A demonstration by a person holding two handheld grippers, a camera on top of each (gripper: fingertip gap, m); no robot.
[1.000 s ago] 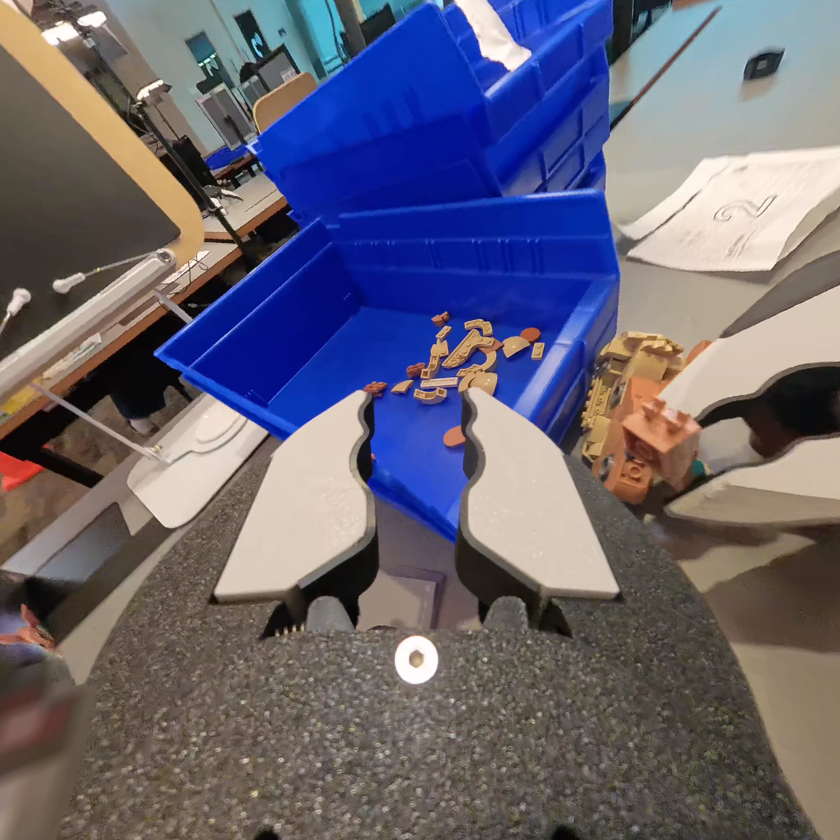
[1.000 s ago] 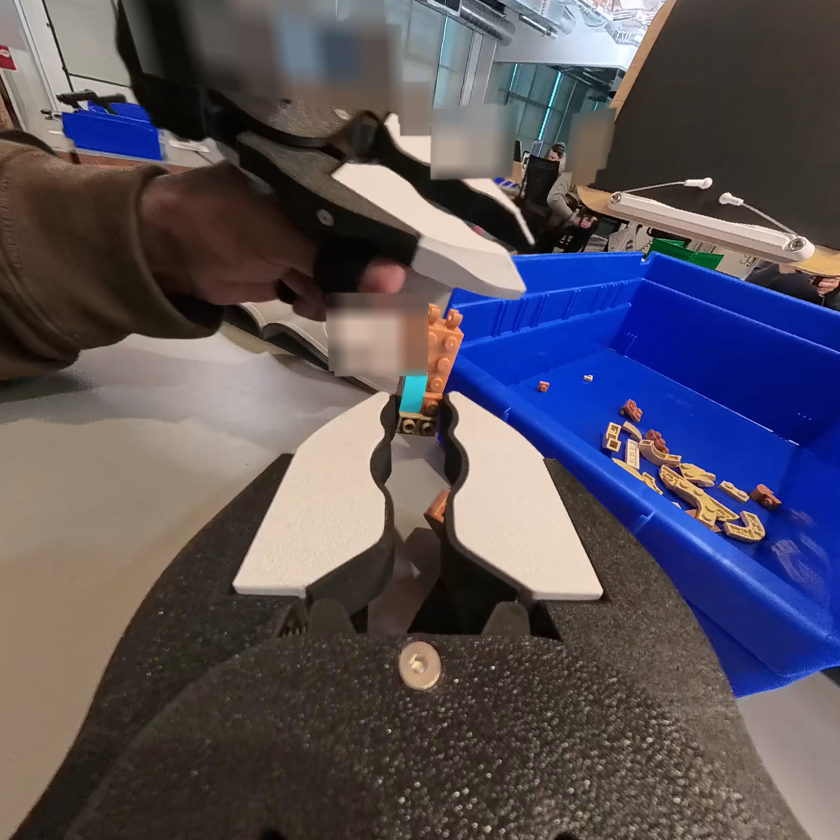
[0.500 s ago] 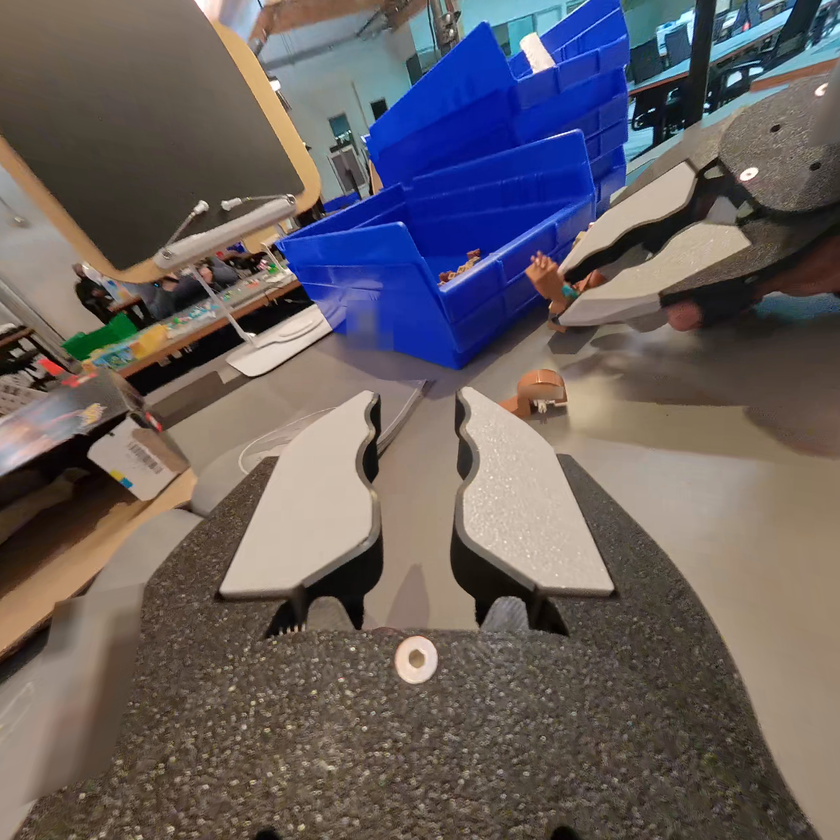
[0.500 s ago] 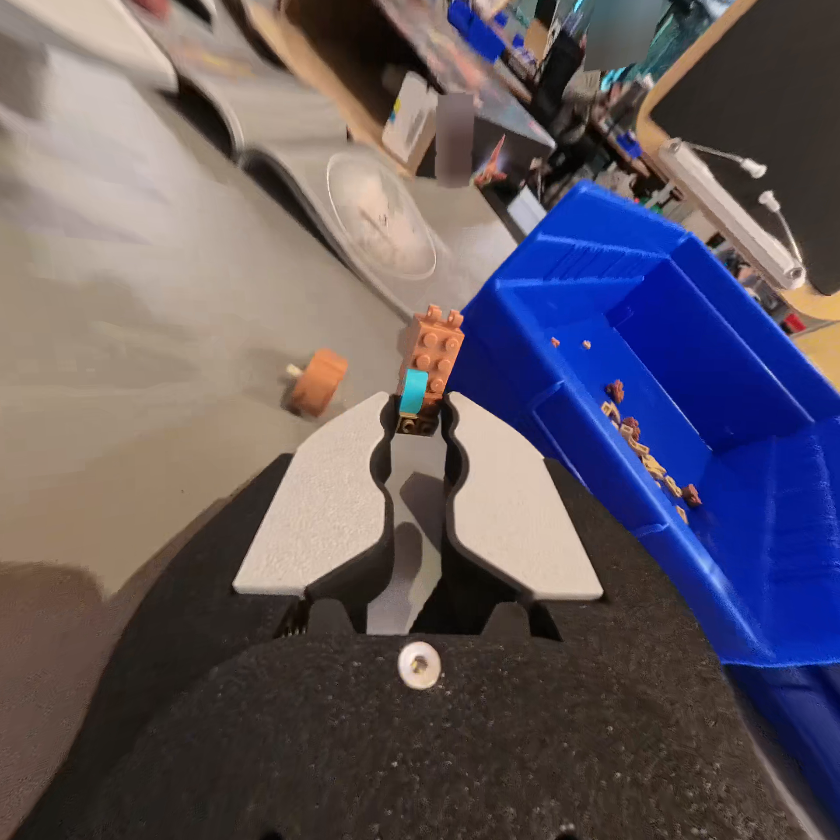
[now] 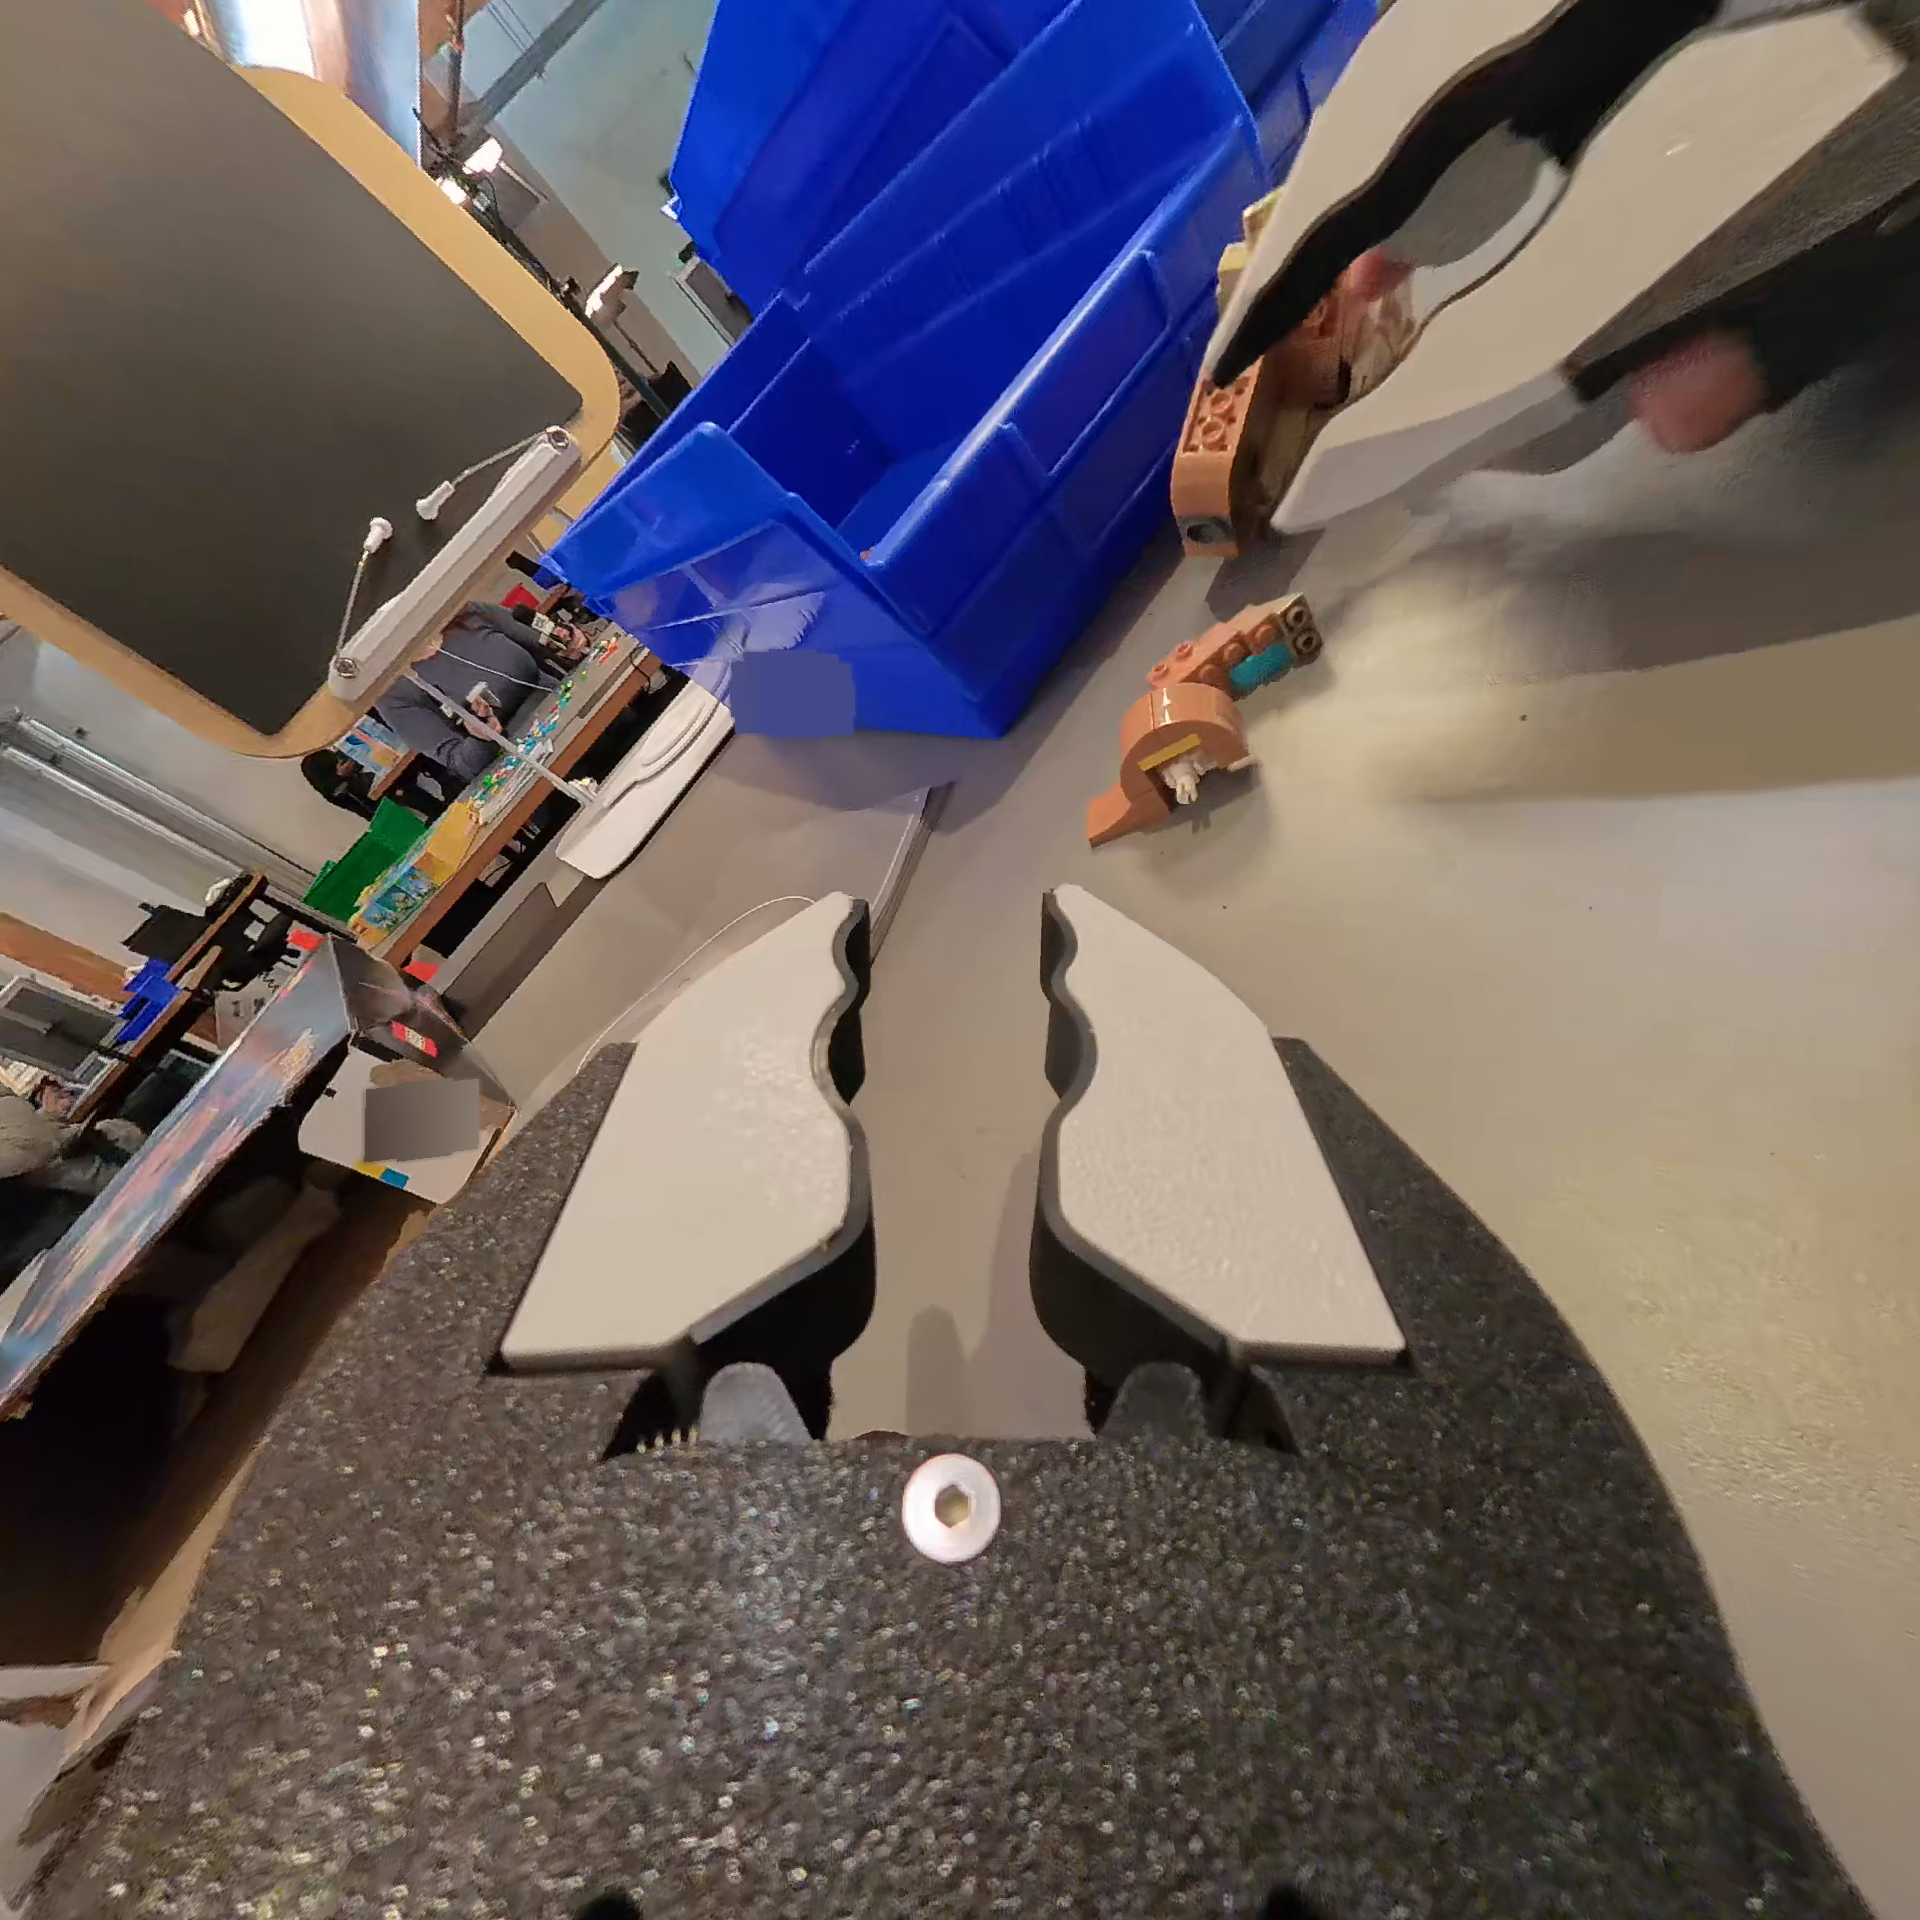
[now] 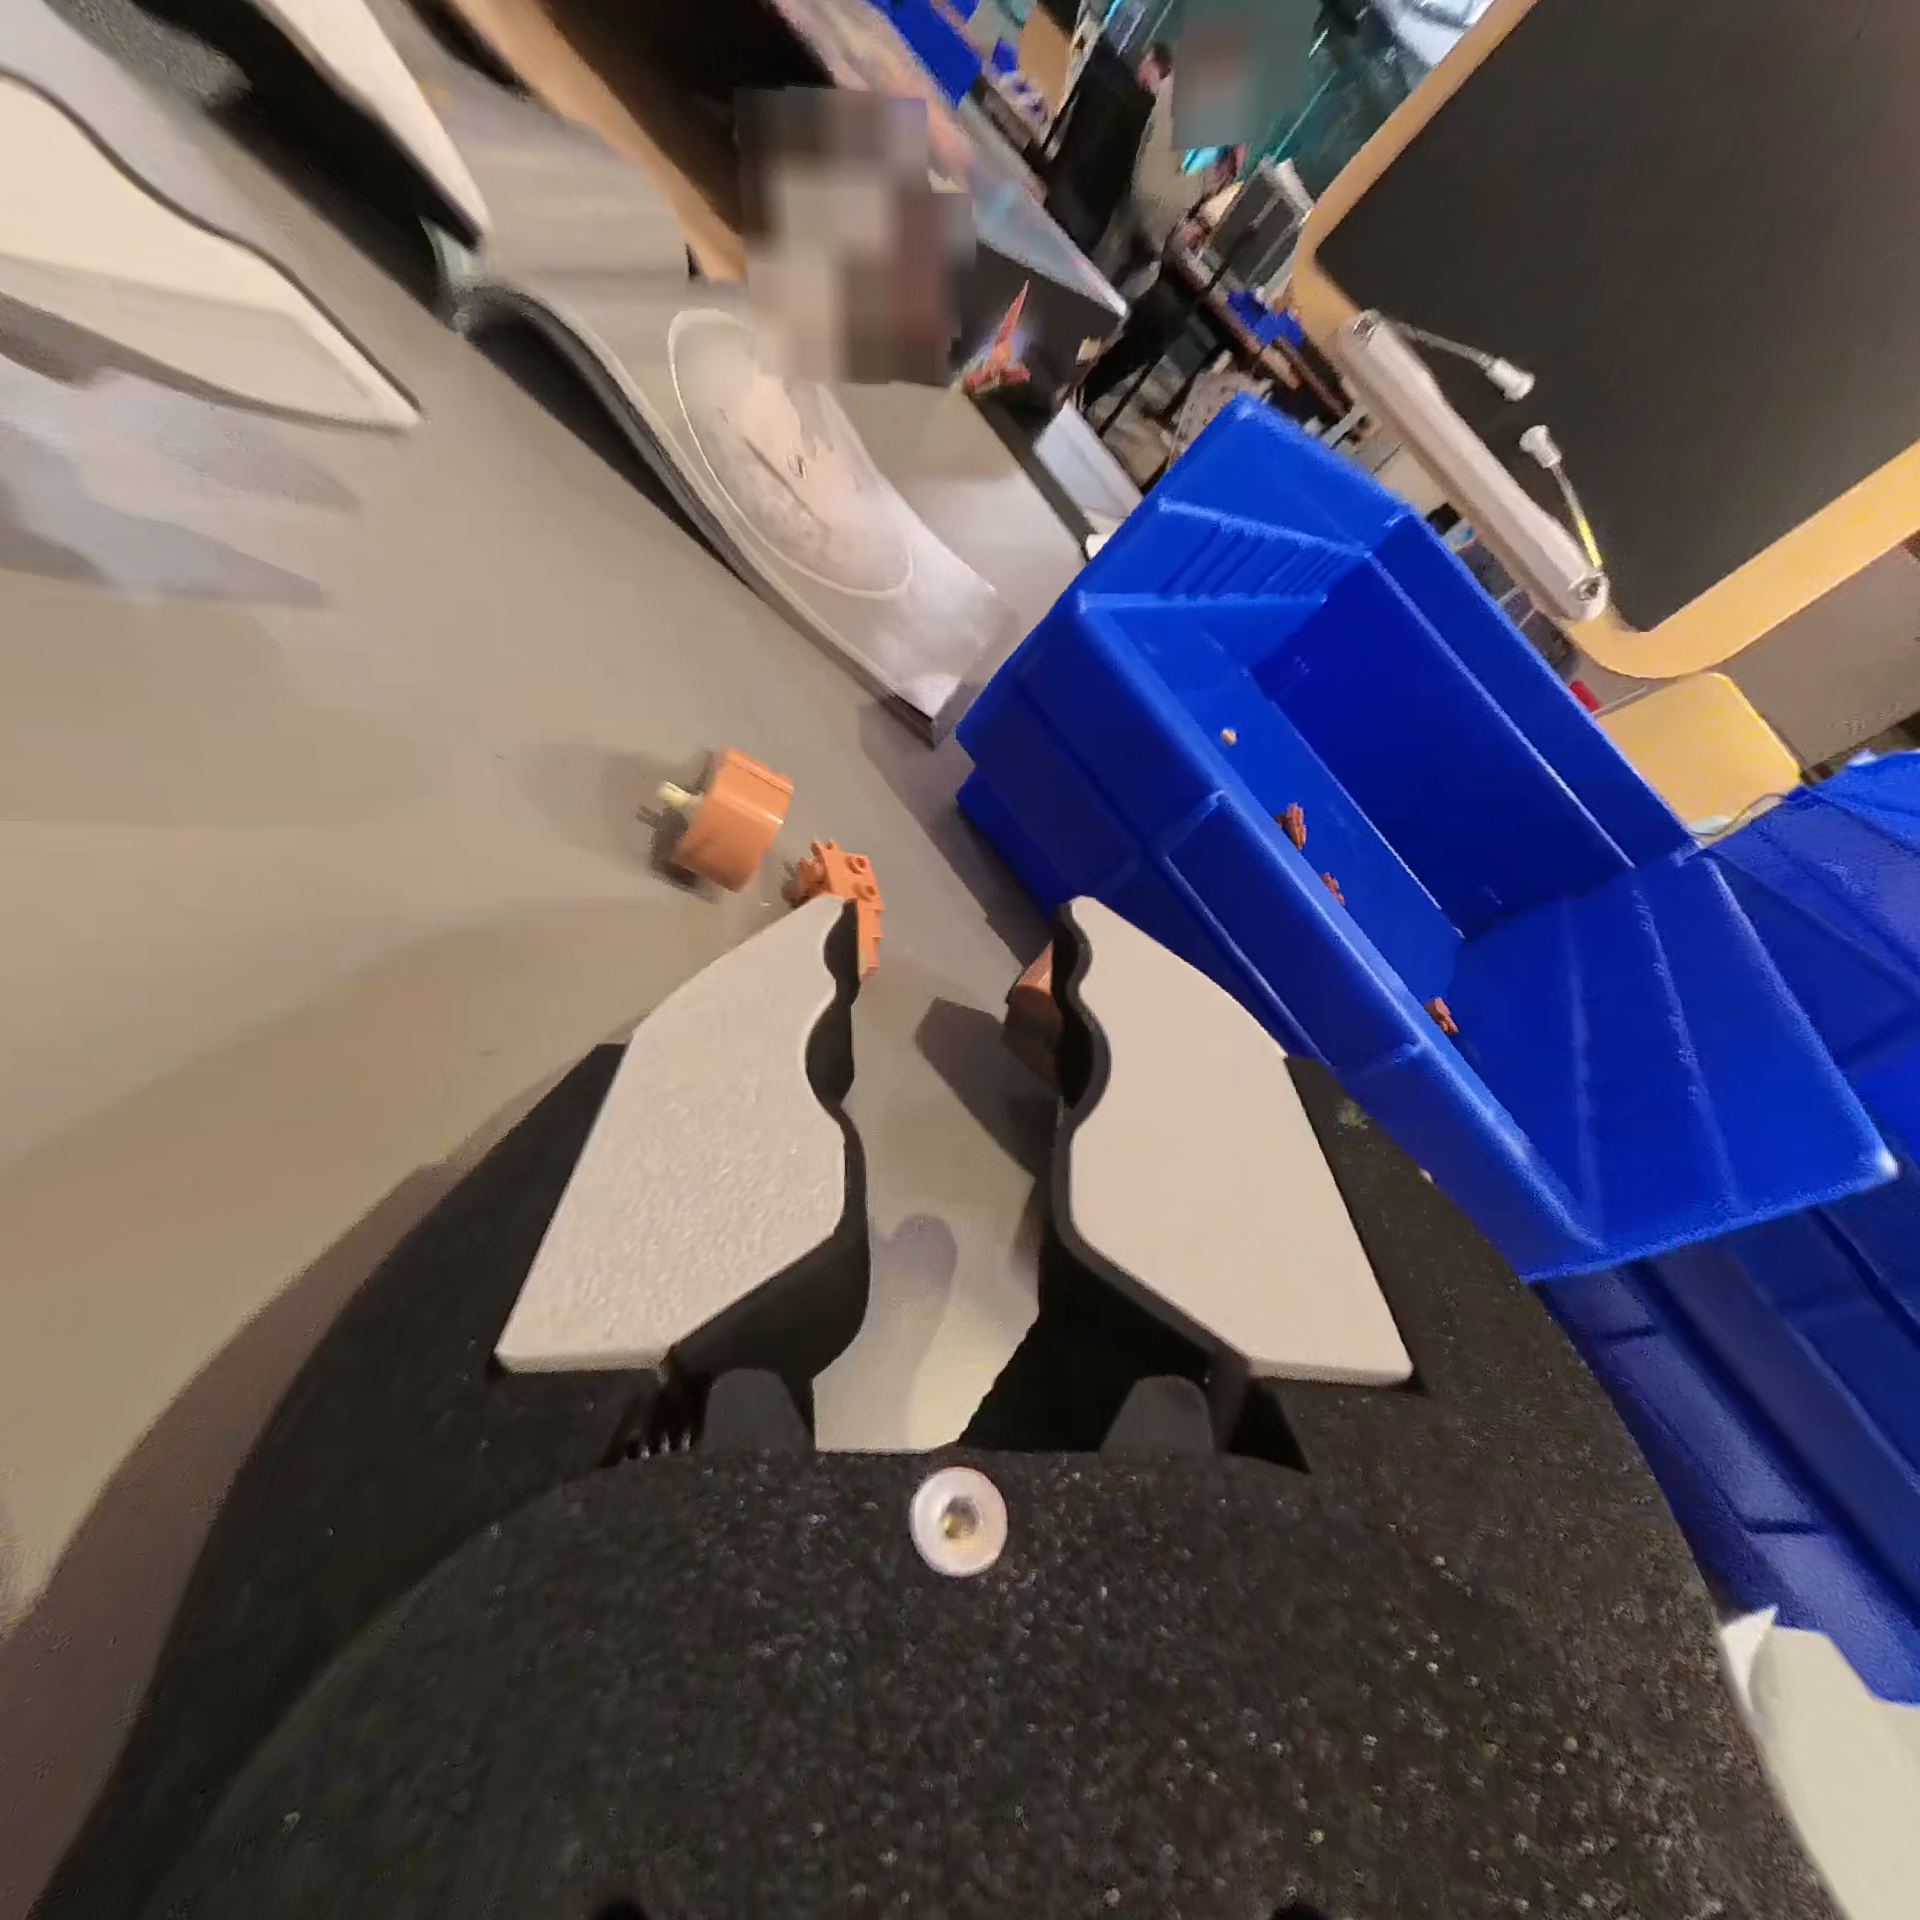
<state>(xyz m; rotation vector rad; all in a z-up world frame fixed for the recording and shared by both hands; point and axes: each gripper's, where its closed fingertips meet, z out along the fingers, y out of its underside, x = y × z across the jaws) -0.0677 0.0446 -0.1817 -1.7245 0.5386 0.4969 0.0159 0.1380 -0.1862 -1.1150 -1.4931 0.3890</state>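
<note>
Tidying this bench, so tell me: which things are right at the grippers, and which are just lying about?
At the grippers: studded brick piece and brown block, beside the open right gripper's fingers; left gripper open, nothing between its fingers.
Lying about: rounded piece, blue bins, booklet.

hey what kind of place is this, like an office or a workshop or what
Probably a shared workshop or lab, used for sorting or building toy bricks. A grey table holds stacked blue bins and loose brick pieces, and behind them people sit at long tables covered with more colourful parts.
</note>
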